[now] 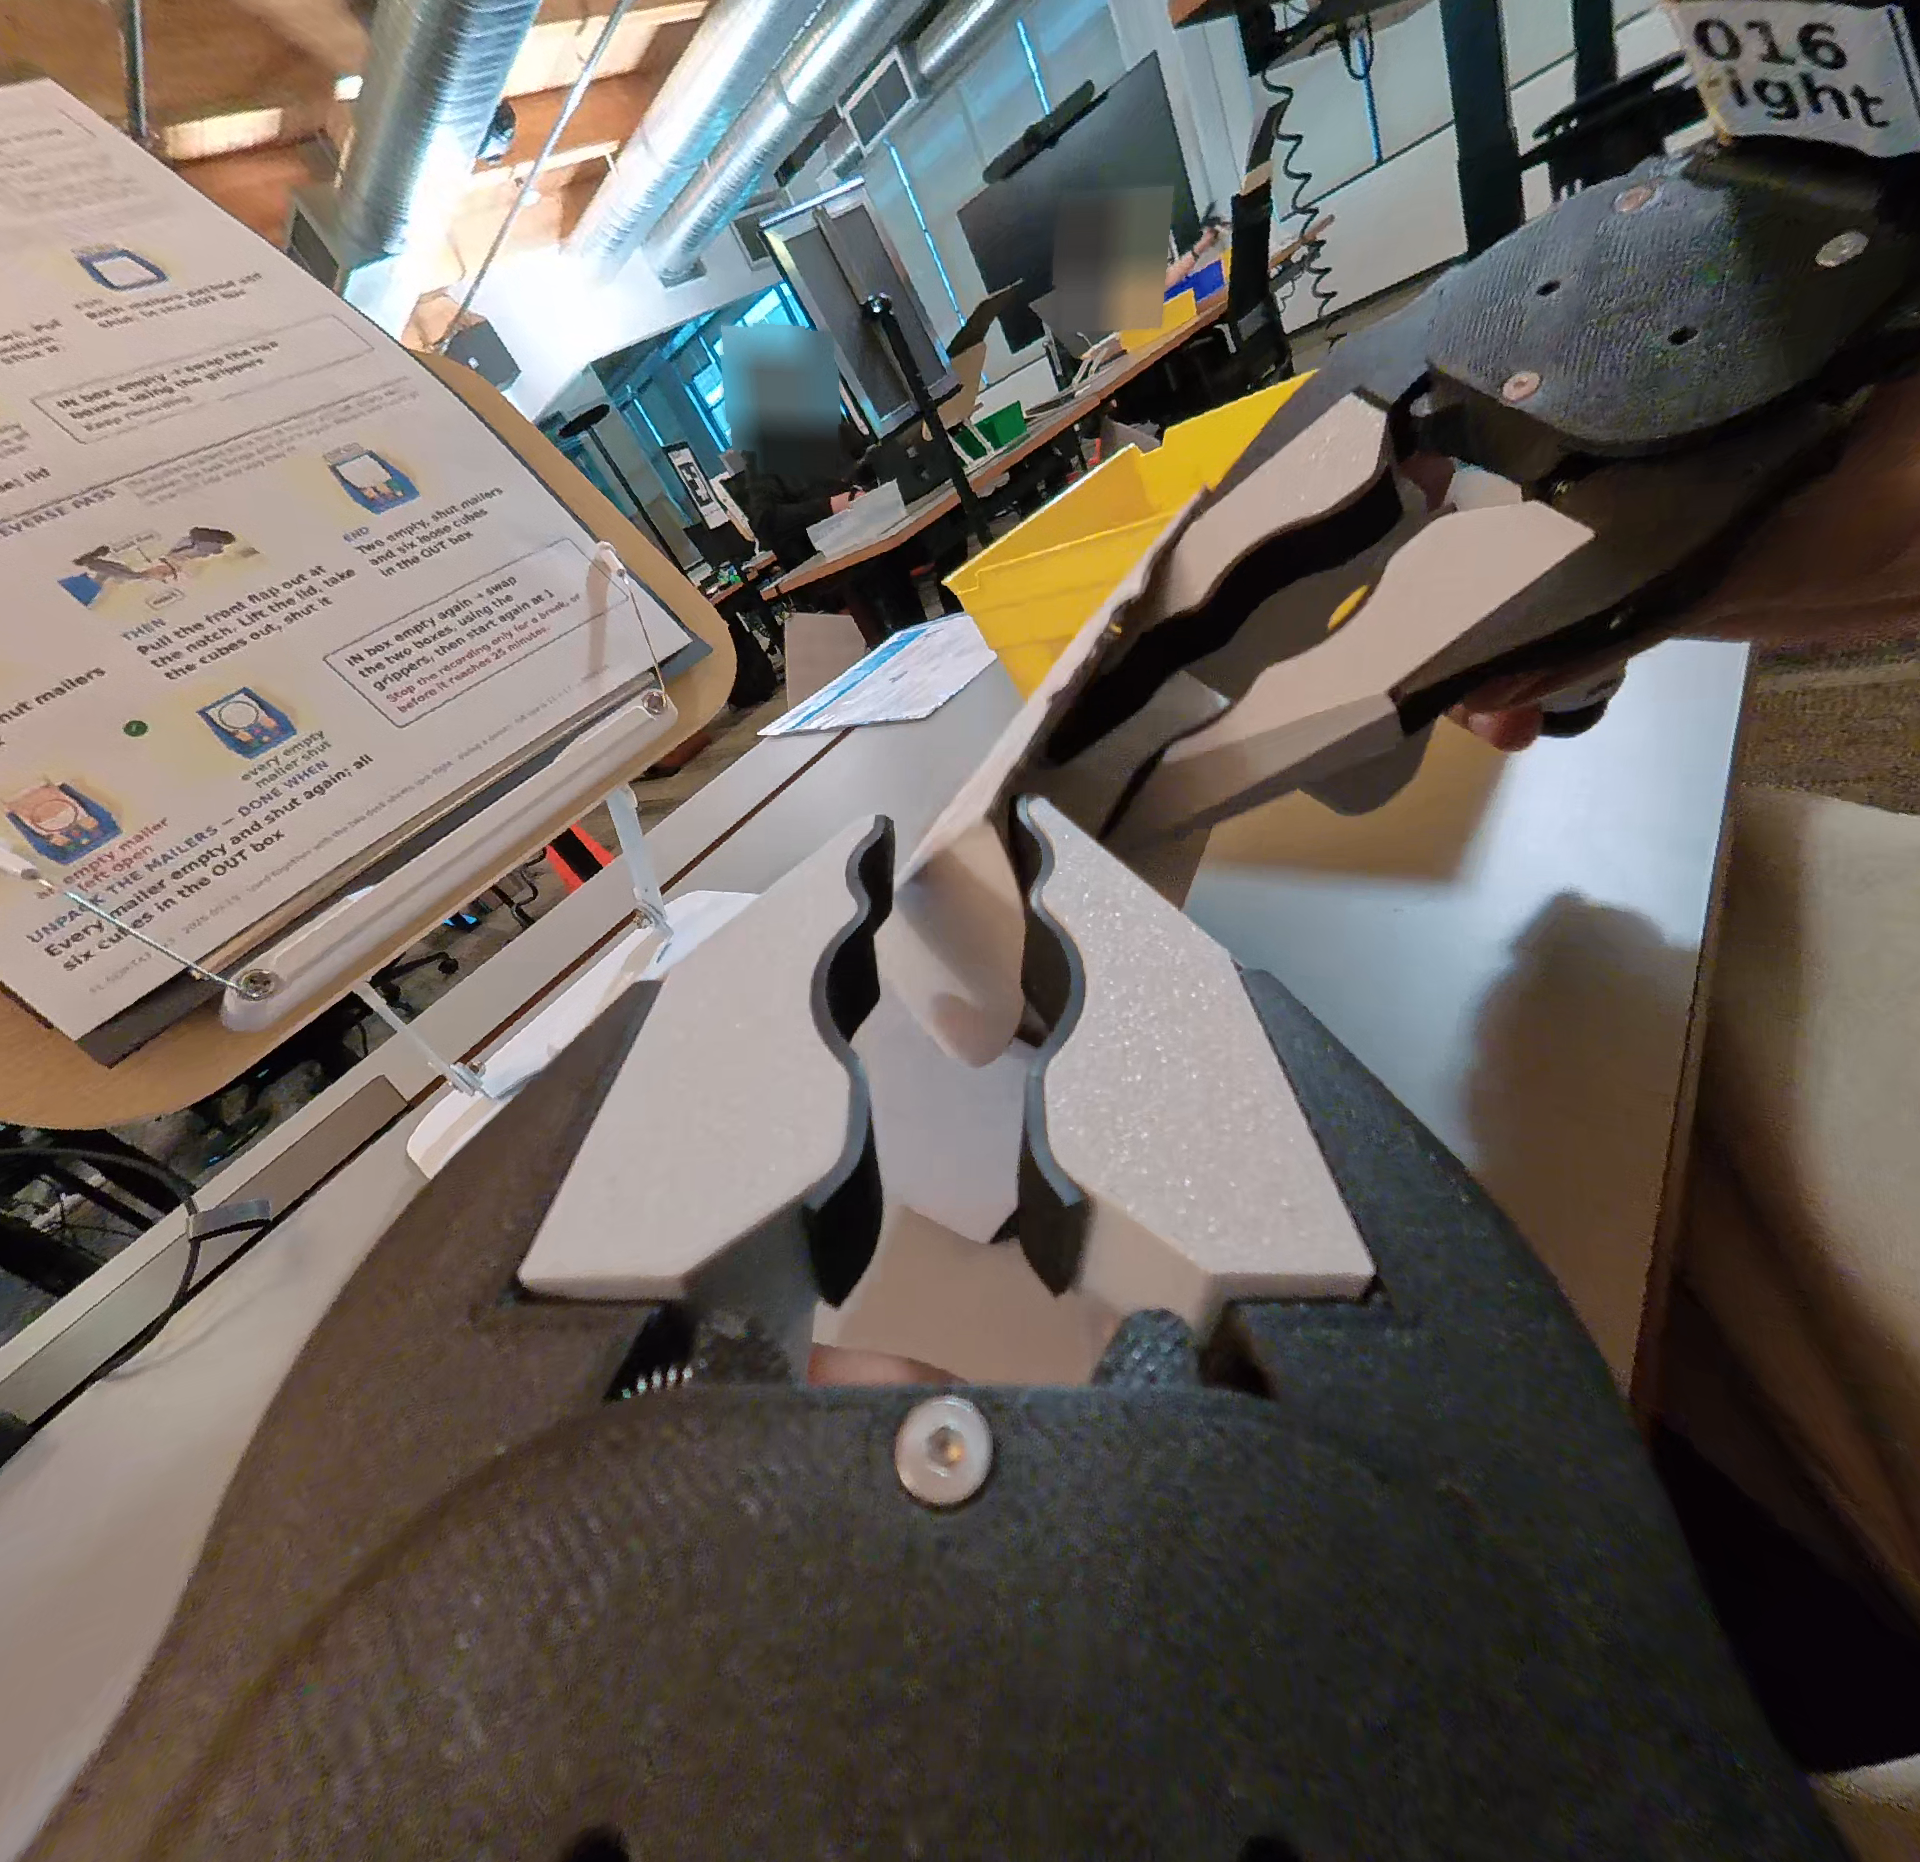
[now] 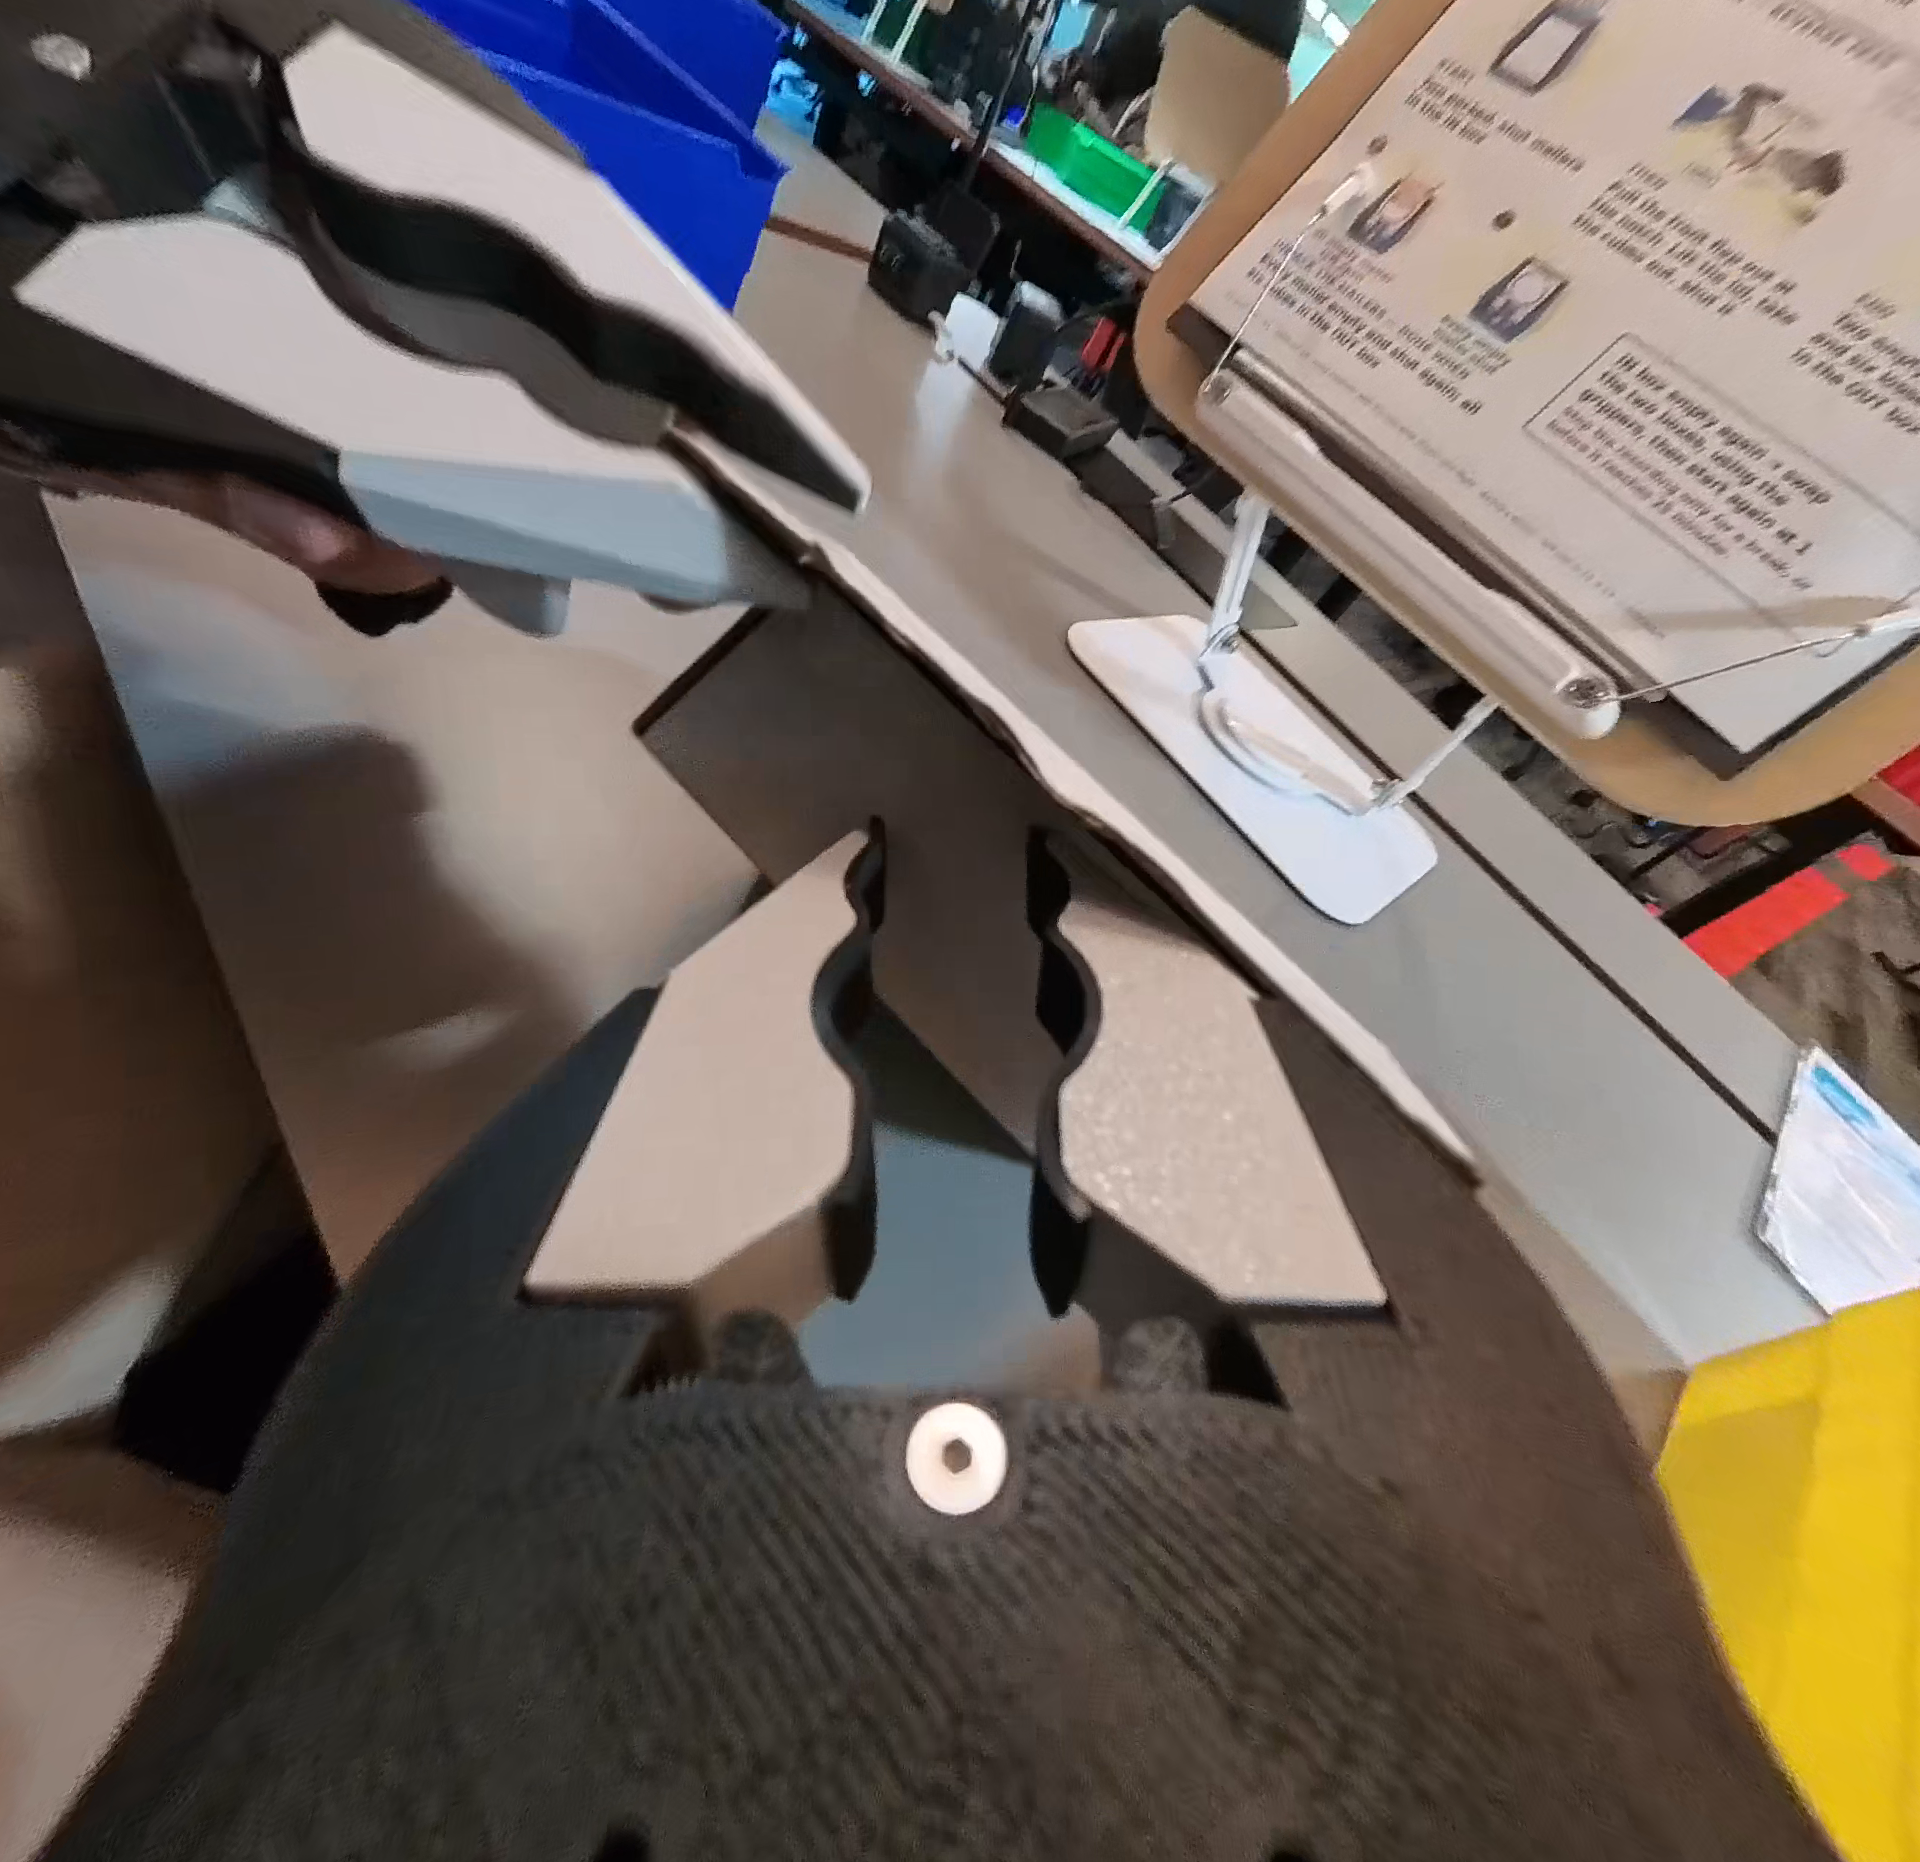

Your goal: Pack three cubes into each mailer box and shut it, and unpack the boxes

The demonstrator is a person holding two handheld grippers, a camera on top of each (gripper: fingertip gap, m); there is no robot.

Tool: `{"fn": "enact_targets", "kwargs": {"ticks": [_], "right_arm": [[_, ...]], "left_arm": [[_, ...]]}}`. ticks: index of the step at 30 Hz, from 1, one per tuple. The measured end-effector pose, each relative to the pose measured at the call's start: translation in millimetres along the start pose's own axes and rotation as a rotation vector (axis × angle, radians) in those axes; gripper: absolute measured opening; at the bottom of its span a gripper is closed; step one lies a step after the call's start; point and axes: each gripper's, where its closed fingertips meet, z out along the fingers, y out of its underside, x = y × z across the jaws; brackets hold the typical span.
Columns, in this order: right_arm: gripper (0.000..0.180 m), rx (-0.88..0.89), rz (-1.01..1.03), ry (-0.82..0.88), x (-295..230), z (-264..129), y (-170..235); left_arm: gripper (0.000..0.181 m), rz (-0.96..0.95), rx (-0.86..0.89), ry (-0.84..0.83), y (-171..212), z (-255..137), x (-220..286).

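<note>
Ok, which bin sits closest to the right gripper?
The yellow bin, right beside the right gripper; the blue bins sit much farther off.

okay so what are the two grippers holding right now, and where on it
Both hold one mailer box, lifted above the table. The left gripper pinches a flap at one edge; the right gripper grips a side panel at the other edge.
</note>
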Motion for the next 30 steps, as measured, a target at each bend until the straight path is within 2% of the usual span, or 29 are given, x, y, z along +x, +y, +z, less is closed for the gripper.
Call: {"fn": "enact_targets", "kwargs": {"ticks": [3,5,12,16,30], "right_arm": [[0.020,-0.079,-0.021,-0.045,-7.1,-1.1,12.9],[0.024,-0.139,-0.019,-0.077,-12.3,0.6,25.5],[0.037,-0.013,-0.055,0.023,1.9,-3.1,0.6],[0.040,-0.003,-0.112,0.090,8.8,-3.4,-0.5],[0.042,-0.033,-0.129,0.070,2.6,3.3,7.1]], "left_arm": [[0.022,-0.008,0.009,-0.014,-4.5,-0.8,-3.6],[0.023,-0.015,0.019,-0.024,-7.3,-1.2,-4.9],[0.025,0.013,0.027,-0.018,-11.5,0.1,2.9],[0.024,0.002,0.026,-0.021,-11.2,0.8,2.2],[0.024,0.014,0.024,-0.015,-10.5,1.5,4.8]]}}
